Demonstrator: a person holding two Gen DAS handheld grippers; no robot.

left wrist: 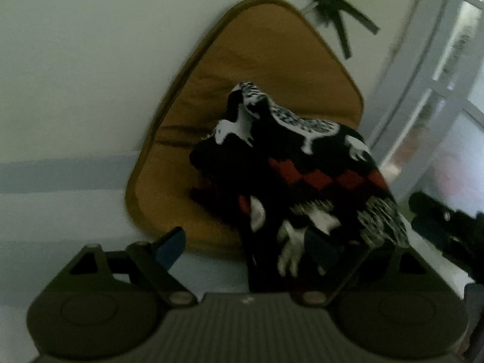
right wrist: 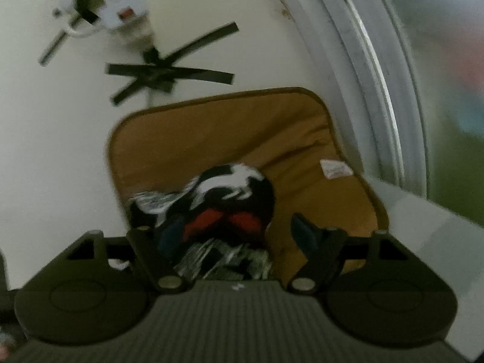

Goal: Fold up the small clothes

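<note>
on the tan padded fabric mat (left wrist: 242,69), i am holding both jaws wide, gripping nothing; the black, white and red patterned garment (left wrist: 302,175) is lying bunched, needing flattening before creasing.

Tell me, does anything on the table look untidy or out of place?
Yes. The black patterned garment lies bunched in a rumpled heap on the brown mat, hanging over its near edge, not flat. The mat itself is creased.

Left gripper (left wrist: 251,248) right finger behind garment (left wrist: 302,181)
</note>
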